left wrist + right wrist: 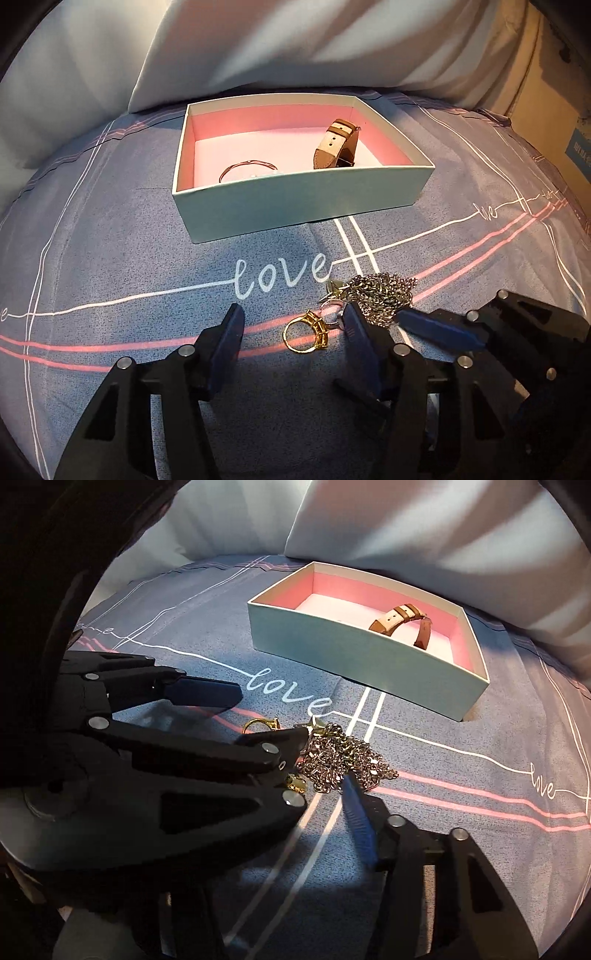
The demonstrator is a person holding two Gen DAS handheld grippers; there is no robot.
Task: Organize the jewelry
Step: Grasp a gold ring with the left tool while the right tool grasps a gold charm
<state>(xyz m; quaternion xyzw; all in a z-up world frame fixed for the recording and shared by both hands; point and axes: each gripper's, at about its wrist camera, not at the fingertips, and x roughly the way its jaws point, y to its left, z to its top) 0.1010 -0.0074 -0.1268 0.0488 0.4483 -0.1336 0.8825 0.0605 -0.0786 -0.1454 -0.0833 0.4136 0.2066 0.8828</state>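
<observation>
A gold ring [306,332] lies on the blue bedsheet between the fingers of my open left gripper [291,325]. A small silver ring [331,312] lies beside it, touching the right finger. A heap of silver chain [384,291] lies just right of it, also in the right wrist view [343,760]. My right gripper [325,775] is open around the chain heap; its left finger is hidden behind the left gripper's body. The mint box [295,203] with pink lining holds a brown watch strap [338,144] and a thin bangle [247,170].
White pillows [295,44] lie behind the box. A cardboard box [554,122] stands at the far right. The left gripper's body [166,768] crowds the right gripper's left side. A gold clasp [295,782] lies by the chain.
</observation>
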